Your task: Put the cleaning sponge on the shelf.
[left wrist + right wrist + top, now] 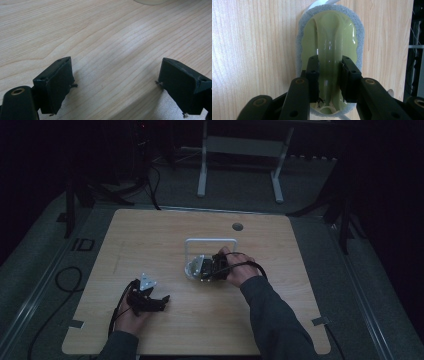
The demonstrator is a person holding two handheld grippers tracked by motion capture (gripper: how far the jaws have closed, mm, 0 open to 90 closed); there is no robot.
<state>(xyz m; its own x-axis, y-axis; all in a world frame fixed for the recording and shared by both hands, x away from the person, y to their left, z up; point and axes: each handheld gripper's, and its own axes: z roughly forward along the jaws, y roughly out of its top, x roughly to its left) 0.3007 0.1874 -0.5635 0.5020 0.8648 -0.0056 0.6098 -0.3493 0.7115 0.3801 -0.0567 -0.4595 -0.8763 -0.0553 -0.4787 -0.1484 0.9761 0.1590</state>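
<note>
Wood-grain worktop [165, 227] carried everything, and going from its left side, the left gripper [150, 301] lay low near the front left corner in the person's left hand [131, 316], its jaws spread wide over bare boards with nothing between them, as the left gripper view confirmed [115, 85]. Toward the middle of the worktop, a little right of centre, sat the scrubbing pad [329, 60]: a pale green plastic shell with an arched handle along its back and a grey fibrous scouring layer around its rim. The right gripper [329, 82] had its jaws drawn narrow onto that handle, one pad on each flank. Just behind it, toward the far edge, stood a white wire frame [210, 241]. The pad looked light, the shell stiff and glossy, so probably slippery where smooth pads met it, while the grey fringe looked soft and likely to give under pressure. The handle's straight middle seemed the sound place to hold, since the fringe would squash and the shell's broad curve offered no purchase. Fragility seemed slight, though a hard squeeze might flex the thin arch.
</note>
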